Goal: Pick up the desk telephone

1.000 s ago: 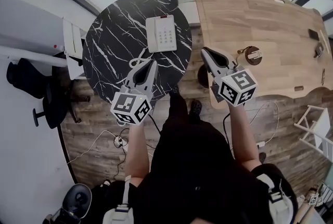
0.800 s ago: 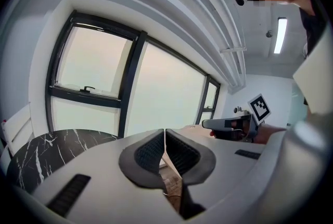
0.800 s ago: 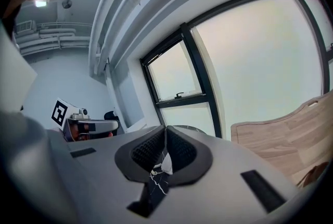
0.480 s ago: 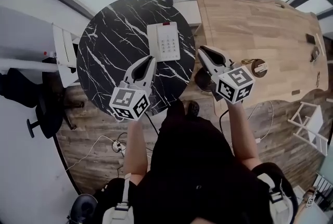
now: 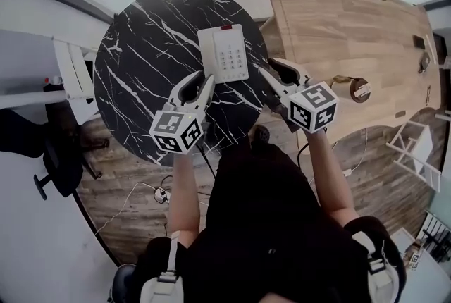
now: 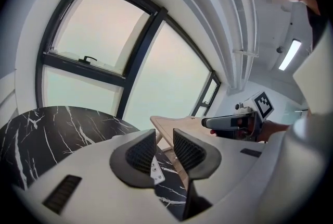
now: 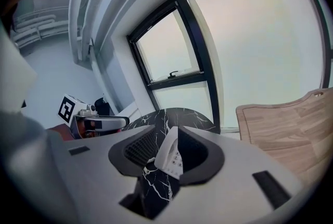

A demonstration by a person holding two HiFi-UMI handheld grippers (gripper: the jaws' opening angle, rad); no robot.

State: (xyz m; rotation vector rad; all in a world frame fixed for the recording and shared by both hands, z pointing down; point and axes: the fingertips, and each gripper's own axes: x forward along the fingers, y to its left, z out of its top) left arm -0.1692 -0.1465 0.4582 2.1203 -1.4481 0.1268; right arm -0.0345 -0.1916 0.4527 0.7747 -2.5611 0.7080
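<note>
The left gripper (image 5: 200, 77) and the right gripper (image 5: 271, 67) have just been opening to a small gap and grasp nothing, both near the near corners of the telephone (image 5: 223, 53).

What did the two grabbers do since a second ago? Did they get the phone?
Not yet. Both moved forward over the round black table toward the telephone. The left gripper is now near its near left corner and the right gripper near its near right corner. Both pairs of jaws have just been opening, and neither grips anything. The telephone stayed where it was on the table.
</note>
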